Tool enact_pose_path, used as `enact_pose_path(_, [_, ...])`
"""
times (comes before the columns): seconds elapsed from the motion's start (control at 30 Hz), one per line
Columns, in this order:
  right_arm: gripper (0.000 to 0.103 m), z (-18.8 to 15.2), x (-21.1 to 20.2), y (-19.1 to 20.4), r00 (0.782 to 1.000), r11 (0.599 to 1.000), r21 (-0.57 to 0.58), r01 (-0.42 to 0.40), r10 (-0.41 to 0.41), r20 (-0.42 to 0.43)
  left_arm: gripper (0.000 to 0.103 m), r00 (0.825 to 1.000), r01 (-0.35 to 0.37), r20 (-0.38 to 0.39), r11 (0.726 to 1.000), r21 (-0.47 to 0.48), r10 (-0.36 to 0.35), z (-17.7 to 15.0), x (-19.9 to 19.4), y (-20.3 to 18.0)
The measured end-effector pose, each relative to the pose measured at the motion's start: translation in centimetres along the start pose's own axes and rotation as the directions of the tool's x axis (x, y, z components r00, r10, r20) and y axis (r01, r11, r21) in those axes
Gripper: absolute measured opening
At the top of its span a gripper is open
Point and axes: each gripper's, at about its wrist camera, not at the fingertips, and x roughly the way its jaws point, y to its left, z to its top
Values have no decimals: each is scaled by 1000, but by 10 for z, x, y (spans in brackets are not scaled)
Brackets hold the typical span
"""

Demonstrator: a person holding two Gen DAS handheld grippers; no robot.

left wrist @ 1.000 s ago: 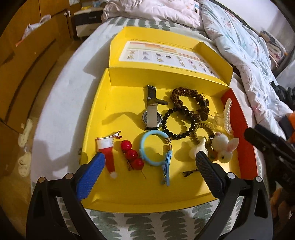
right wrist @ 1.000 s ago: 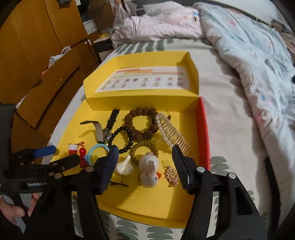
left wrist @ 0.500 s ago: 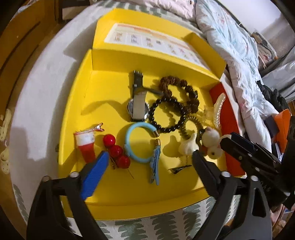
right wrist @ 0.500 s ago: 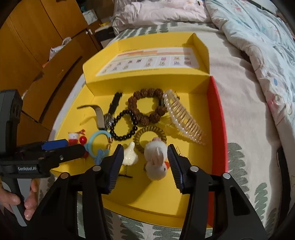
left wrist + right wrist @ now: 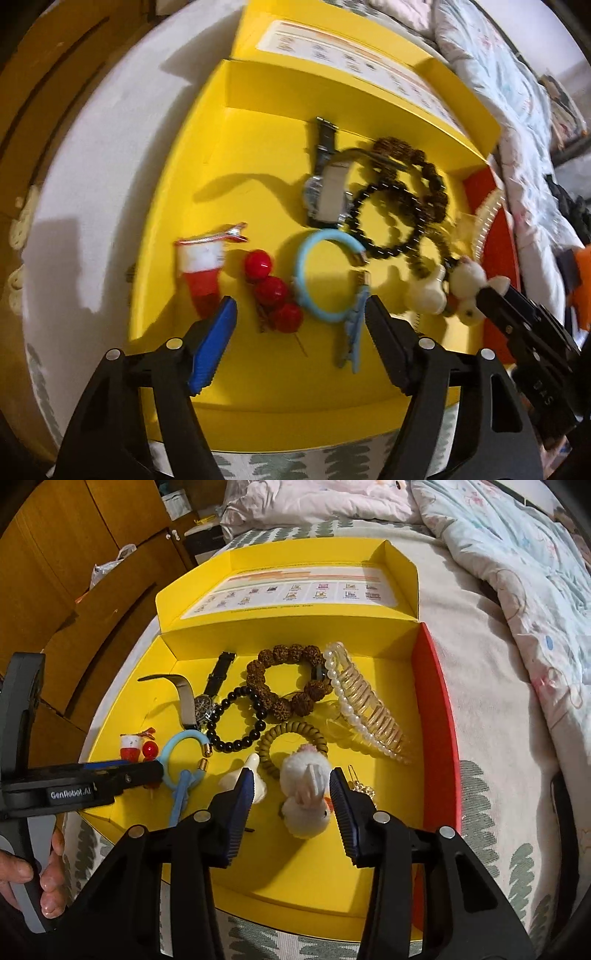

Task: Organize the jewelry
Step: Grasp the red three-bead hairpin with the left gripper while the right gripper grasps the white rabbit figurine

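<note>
Between right gripper (image 5: 291,794) jaws (closing): bunny clip (image 5: 306,805), ears nearward.

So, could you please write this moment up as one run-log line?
left gripper: closing, over red bead hair clip | right gripper: closing, around white plush rabbit hair tie | both unlifted

left view motion-blurred; gold clip (image 5: 360,786) half hidden behind finger

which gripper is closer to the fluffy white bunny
Right. The right gripper has the bunny between its closing jaws, not yet touching. The left gripper is off to the bunny's left, closing around the red berries.
</note>
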Motion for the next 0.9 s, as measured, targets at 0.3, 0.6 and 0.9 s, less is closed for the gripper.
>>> enact_pose_path(0.3, [30,-1,2,-2,1000,1000,9,5,-5,-3,58,1000,-24,1,999,-47,24,0,0,13])
enact_pose_path(0.6, [27,0,3,-3,1000,1000,8,10,-10,-5,40,999,-41,-30,998,-50,39,-1,5,10])
enact_pose_path(0.9, [21,-2,6,-3,1000,1000,10,17,-17,-10,35,998,-64,-8,993,-100,64,9,4,16])
